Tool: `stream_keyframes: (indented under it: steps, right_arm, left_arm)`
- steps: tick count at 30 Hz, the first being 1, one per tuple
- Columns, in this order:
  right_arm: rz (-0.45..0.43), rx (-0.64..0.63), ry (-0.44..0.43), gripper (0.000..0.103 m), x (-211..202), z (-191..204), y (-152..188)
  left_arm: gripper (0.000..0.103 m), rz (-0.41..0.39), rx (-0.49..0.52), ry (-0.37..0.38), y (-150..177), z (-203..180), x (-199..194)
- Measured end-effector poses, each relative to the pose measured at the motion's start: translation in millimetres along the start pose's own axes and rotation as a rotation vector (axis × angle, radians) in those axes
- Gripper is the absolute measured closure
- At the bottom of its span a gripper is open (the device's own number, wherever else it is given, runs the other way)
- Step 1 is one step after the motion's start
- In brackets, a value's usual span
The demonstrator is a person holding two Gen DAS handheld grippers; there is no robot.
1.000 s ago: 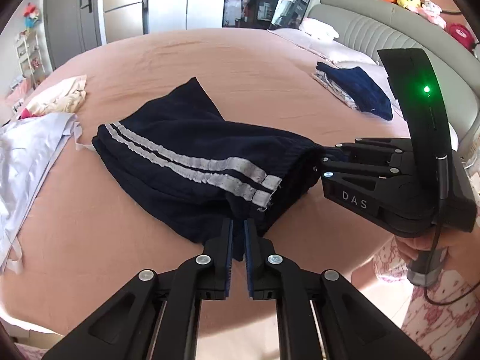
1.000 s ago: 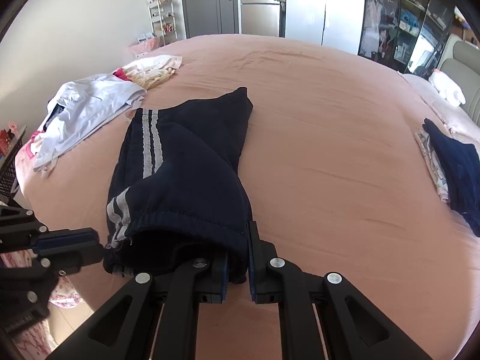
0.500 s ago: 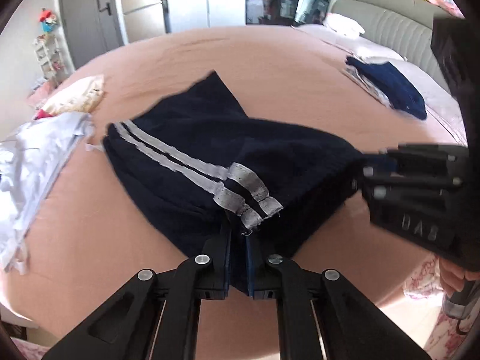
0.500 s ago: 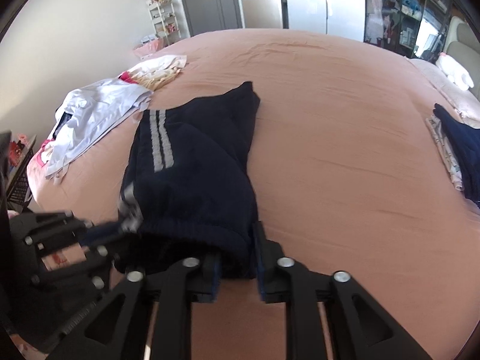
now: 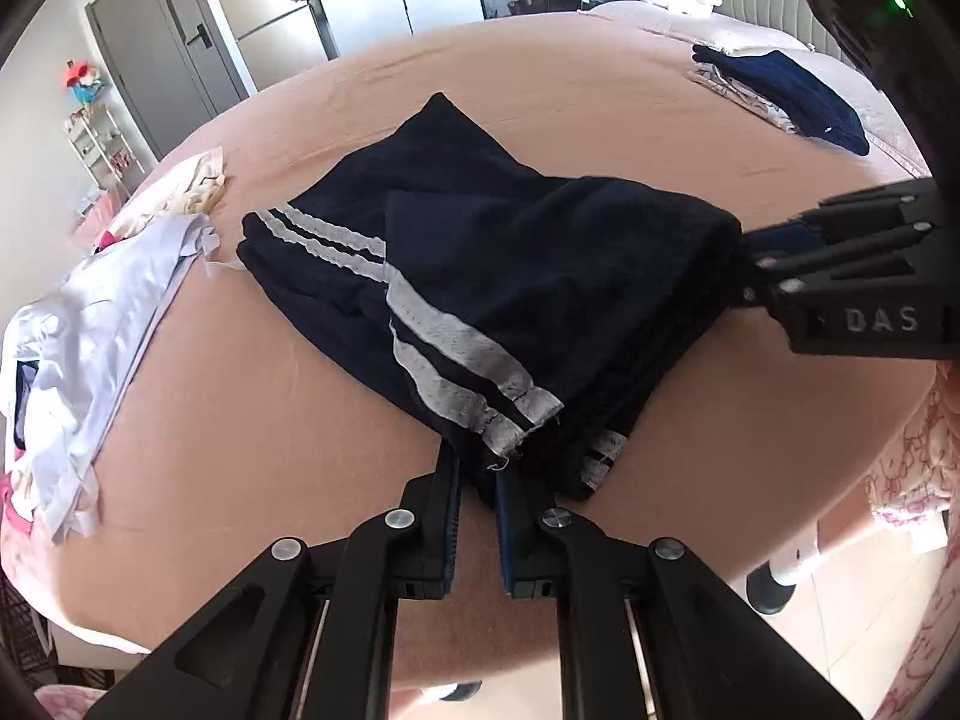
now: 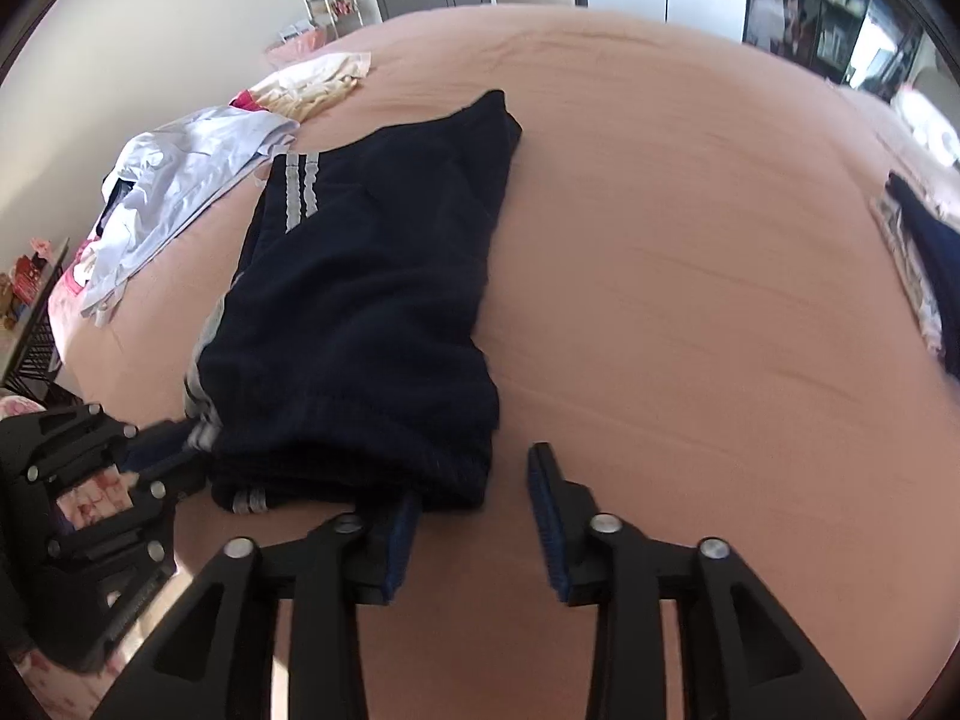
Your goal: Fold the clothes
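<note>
Nearest the camera in the left wrist view, the left gripper (image 5: 477, 504) is clamped on the striped hem corner of a pair of dark navy fabric trousers with two white side stripes (image 5: 480, 276). In the right wrist view, the right gripper (image 6: 474, 492) has just been opening its jaws; they stand apart at the near edge of the trousers (image 6: 360, 312), the left pad tucked under the cloth, the other clear on the sheet, so nothing is pinched.

The trousers lie doubled over themselves near the front edge of a wide bed with a salmon-pink sheet (image 6: 690, 252). The fold looks laid down and being released; a tidier second fold may remain.

Further left, a crumpled pale lilac-white garment (image 5: 102, 324) and a cream garment (image 5: 192, 186) lie unfolded. Far right, a small stack topped by a folded navy garment (image 5: 786, 90) appears finished.
</note>
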State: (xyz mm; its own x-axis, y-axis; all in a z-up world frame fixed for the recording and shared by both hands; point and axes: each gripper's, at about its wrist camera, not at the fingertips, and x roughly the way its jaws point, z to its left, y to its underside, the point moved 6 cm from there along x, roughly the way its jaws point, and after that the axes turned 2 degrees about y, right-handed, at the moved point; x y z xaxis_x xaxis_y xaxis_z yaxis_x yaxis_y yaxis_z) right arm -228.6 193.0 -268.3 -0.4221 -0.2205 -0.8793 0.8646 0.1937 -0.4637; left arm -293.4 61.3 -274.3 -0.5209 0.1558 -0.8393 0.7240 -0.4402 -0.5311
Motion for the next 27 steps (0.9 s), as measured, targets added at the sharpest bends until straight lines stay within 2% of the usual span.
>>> stream_keyframes:
  steps: [1,2,3,4,6,7,9,10,11,13,15,16,20,23,24,25,26,27]
  right_arm:
    - [0.028,-0.005,-0.019,0.057,-3.9,-4.2,4.2]
    - [0.040,-0.004,-0.024,0.056,-9.9,-11.0,8.1]
    - [0.041,0.004,-0.022,0.056,-16.7,-18.6,10.8]
    - [0.028,0.028,-0.019,0.056,-25.1,-26.6,10.7]
    - [-0.034,0.131,-0.061,0.056,-41.7,-39.4,1.5]
    - [-0.062,0.175,-0.110,0.056,-46.3,-41.0,-5.0]
    - [-0.086,0.234,-0.237,0.055,-44.2,-36.4,-18.4]
    - [-0.065,0.237,-0.266,0.055,-35.8,-32.1,-23.3]
    - [-0.033,0.226,-0.265,0.055,-23.9,-28.2,-26.0]
    - [0.052,0.205,-0.251,0.055,3.9,-22.8,-24.7]
    - [0.137,0.232,-0.309,0.055,23.6,-20.0,-14.1]
    - [0.134,0.251,-0.325,0.058,25.5,-22.4,-12.1]
    - [0.142,0.288,-0.369,0.061,24.4,-28.4,-10.6]
    - [0.145,0.281,-0.379,0.061,27.7,-27.3,-10.9]
    - [0.145,0.263,-0.373,0.061,27.8,-25.8,-10.9]
    - [0.146,0.244,-0.368,0.066,27.9,-24.4,-11.0]
    - [0.145,0.216,-0.352,0.074,28.0,-21.8,-10.5]
    - [0.147,0.208,-0.346,0.090,27.3,-22.7,-9.6]
  left_arm:
    - [0.085,-0.001,-0.005,0.013,-1.2,1.9,-5.0]
    - [0.081,-0.011,-0.008,0.031,-1.0,2.6,-11.9]
    - [0.068,-0.021,-0.011,0.049,-0.8,3.4,-18.8]
    - [0.050,-0.032,-0.014,0.067,-0.6,4.2,-25.8]
    - [0.032,-0.052,-0.019,0.103,-0.2,5.7,-39.8]
    - [0.032,-0.065,-0.018,0.121,0.9,3.8,-47.1]
    - [0.032,-0.098,-0.015,0.156,4.6,-4.5,-61.7]
    - [0.032,-0.116,-0.049,0.169,4.3,-1.4,-65.9]
    - [0.032,-0.121,-0.113,0.180,3.8,6.7,-65.8]
    - [0.035,-0.102,-0.310,0.231,3.9,34.2,-56.3]
    - [0.041,-0.095,-0.524,0.285,2.2,73.4,-43.5]
    - [0.041,-0.098,-0.586,0.304,-3.9,92.0,-35.4]
    - [0.041,-0.096,-0.709,0.362,-42.4,149.8,7.1]
    - [0.042,0.004,-0.737,0.399,-58.3,159.4,48.4]
    - [0.050,0.043,-0.732,0.393,-57.8,155.3,58.7]
    - [0.068,0.083,-0.728,0.386,-57.2,151.2,68.8]
    - [0.076,0.100,-0.710,0.379,-58.1,145.7,73.3]
    - [0.090,0.089,-0.672,0.372,-60.7,138.2,70.6]
